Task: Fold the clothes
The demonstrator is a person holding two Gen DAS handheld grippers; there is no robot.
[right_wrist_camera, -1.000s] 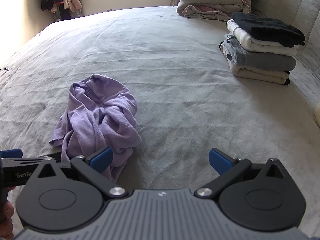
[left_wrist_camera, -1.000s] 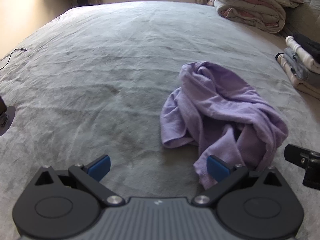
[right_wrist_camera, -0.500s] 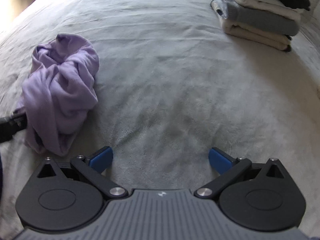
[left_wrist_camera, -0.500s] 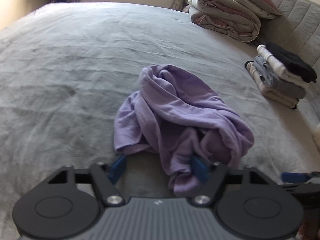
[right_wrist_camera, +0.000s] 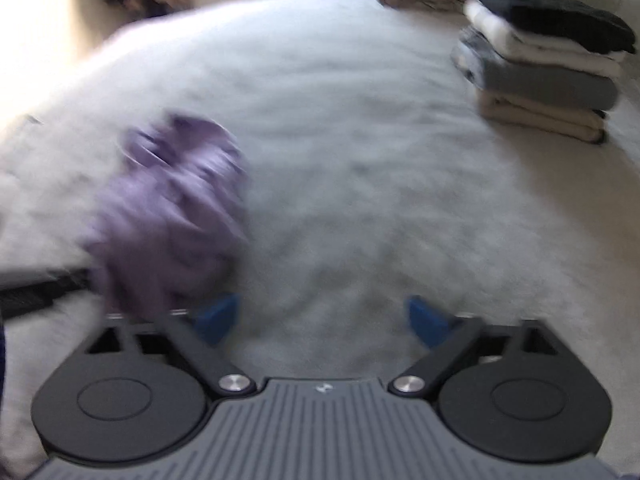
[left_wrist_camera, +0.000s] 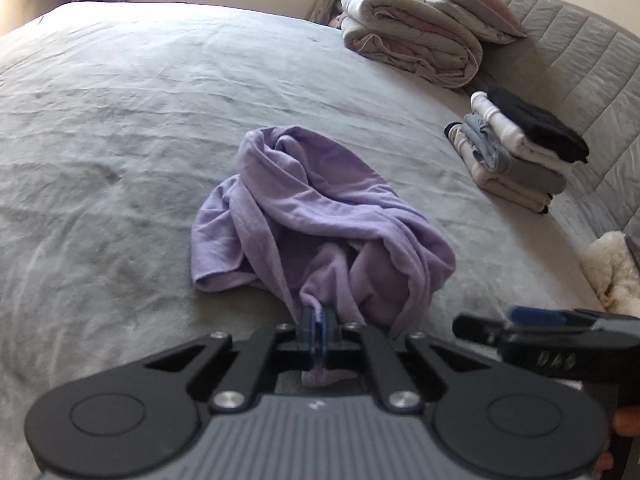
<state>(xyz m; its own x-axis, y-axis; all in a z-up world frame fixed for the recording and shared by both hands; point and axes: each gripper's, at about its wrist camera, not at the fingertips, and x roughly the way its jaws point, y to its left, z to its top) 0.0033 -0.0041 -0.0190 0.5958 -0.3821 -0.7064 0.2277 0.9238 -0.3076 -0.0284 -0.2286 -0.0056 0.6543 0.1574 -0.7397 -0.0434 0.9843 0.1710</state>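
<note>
Step in hand: first pick on the crumpled lilac garment (left_wrist_camera: 320, 216), lying mid-bed on the grey bedspread (left_wrist_camera: 120, 120), well apart from the stack of folded clothes (left_wrist_camera: 516, 156) by the quilted headboard (left_wrist_camera: 580, 72). Left gripper (left_wrist_camera: 319, 330) clamped down on the near edge of the garment, blue pads pressed together with a tongue of fabric pinched between and a bit poking out behind. Right gripper (right_wrist_camera: 320, 320) just beside the heap's right side, jaws fairly wide but closing, nothing but bedspread between them; view blurred, so contact with the cloth hard to call, looks like none. Also visible side-on at the right of the left wrist view. Not yet unfolded, nothing flat, so early in the task. Next move probably needs a second hold on another edge or corner, then lift and spread apart to find the garment's shape; which part is hem, sleeve or collar not readable from this bundle. Material: thin soft knit, drapes in loose rolled folds, twisted on itself, likely to slip or stretch under a one-point pull. Bedspread plush, lightly wrinkled, some drag expected. Rolled duvet (left_wrist_camera: 416, 44) at the far side, fluffy white thing (left_wrist_camera: 612, 268) at the right edge.
</note>
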